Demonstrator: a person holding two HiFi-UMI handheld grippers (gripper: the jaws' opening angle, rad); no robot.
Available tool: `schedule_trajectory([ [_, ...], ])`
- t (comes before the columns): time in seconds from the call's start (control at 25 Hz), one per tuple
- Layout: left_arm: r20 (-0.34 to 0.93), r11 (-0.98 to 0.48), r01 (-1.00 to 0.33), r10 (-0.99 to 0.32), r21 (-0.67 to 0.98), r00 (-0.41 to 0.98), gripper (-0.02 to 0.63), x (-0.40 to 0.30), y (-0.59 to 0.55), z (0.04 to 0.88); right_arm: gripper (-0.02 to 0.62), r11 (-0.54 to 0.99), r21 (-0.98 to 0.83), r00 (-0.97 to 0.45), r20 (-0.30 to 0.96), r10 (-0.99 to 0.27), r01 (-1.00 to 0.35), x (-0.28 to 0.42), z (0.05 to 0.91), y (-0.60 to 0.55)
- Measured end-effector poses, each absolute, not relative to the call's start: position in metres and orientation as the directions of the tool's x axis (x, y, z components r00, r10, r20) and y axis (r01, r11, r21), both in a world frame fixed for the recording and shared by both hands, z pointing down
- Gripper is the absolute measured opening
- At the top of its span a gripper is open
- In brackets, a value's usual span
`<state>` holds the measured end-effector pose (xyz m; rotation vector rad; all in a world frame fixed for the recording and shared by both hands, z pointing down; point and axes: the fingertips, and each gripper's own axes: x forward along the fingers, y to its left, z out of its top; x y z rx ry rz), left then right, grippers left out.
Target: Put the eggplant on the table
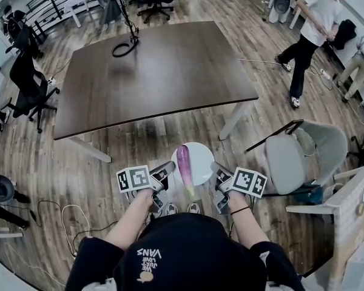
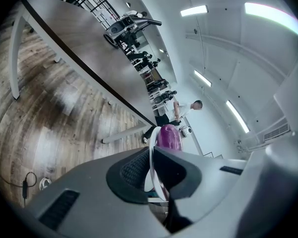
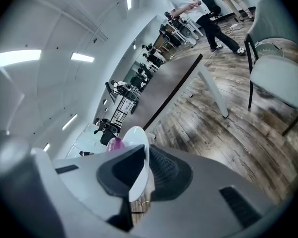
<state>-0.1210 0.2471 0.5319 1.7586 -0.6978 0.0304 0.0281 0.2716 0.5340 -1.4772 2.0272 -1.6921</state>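
The left gripper (image 2: 151,155) is pinching the left rim of a white plate (image 1: 202,157), its dark pads pressed onto the thin edge. The right gripper (image 3: 144,155) is doing the same on the opposite rim, so the plate is hanging between the two, carried at about waist height in front of the person.

The eggplant (image 1: 184,165) is lying on that plate, not in either pair of jaws. It is sitting on the plate's left half, close beside the left gripper's tips and farther from the right one. Its long axis is running away from the person, toward the table (image 1: 151,71), and its near end looks to be poking over the plate's near rim.

The table is standing straight ahead and well apart from the plate, with bare wooden floor between. As I see it, both hands are going to have to carry the plate forward together and level, since the eggplant could roll sideways off it.
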Motion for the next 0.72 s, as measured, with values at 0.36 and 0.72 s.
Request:
schedule_trajectory([
  [0.36, 0.375, -0.113, -0.469, -0.451, 0.876, 0.810, 0.034, -0.103, 0.248, 0.537, 0.040, -0.083, -0.797, -0.535, 0.475, -0.699, -0.598, 0.047, 0.536, 0.268],
  [0.72, 0.366, -0.113, -0.461, -0.459, 0.880, 0.810, 0.034, -0.081, 0.235, 0.542, 0.040, -0.071, -0.796, -0.549, 0.476, -0.687, -0.601, 0.068, 0.541, 0.253],
])
